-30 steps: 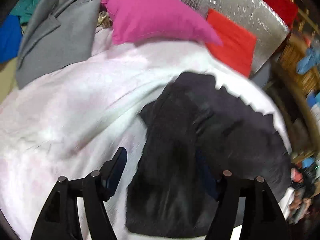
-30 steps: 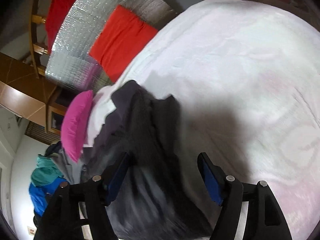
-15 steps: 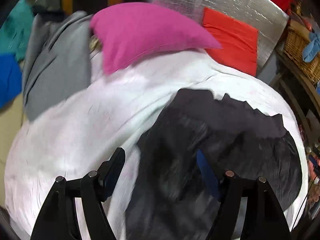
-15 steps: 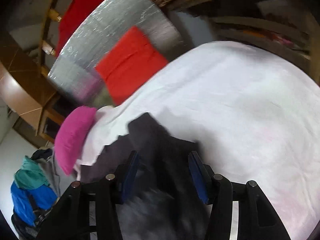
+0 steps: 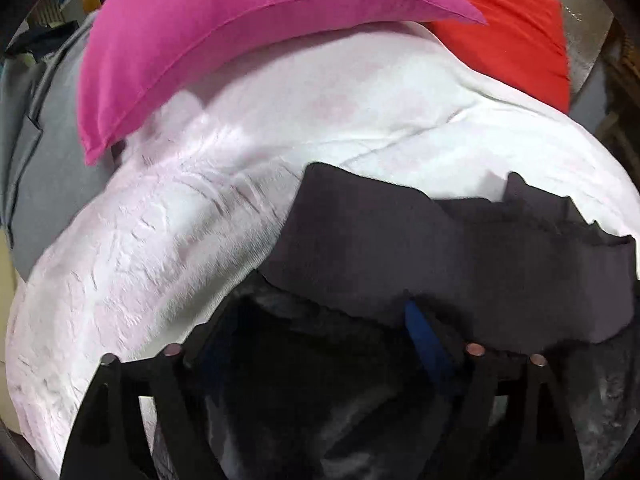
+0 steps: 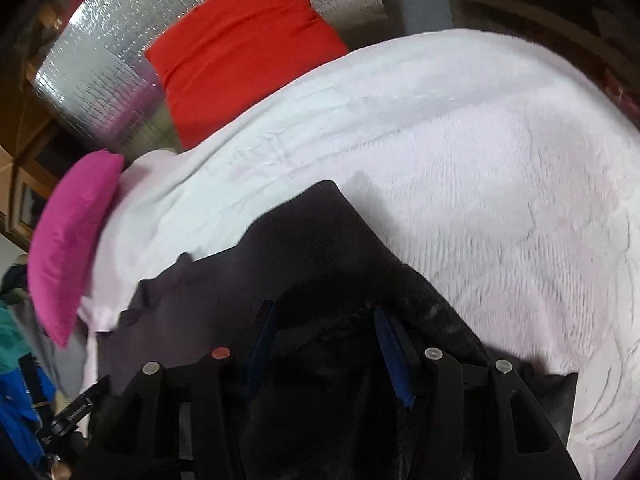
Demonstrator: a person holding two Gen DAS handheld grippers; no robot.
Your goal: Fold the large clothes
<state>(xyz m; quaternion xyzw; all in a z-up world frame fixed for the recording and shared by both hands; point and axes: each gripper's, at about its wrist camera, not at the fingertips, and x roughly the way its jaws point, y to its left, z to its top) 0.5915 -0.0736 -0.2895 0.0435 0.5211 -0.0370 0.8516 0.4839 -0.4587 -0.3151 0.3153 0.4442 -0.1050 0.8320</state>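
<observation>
A large dark garment (image 5: 400, 248) lies on a white bed cover (image 5: 192, 232); it also shows in the right wrist view (image 6: 304, 248). My left gripper (image 5: 316, 320) is open, low over the garment's near edge, with dark cloth between and under its fingers. My right gripper (image 6: 324, 328) is open too, down on the garment's other end, cloth lying between its blue pads (image 6: 394, 352). I cannot tell whether either pad touches the cloth.
A pink pillow (image 5: 224, 28) and a red cushion (image 5: 508, 28) lie at the head of the bed before a silver foil panel (image 6: 100, 56). A grey jacket (image 5: 32, 152) lies at left. White cover (image 6: 500, 168) stretches to the right.
Both grippers have dropped forward and down onto the dark garment. The right gripper's jaws have narrowed a little. The garment now fills the space between both pairs of fingers.
</observation>
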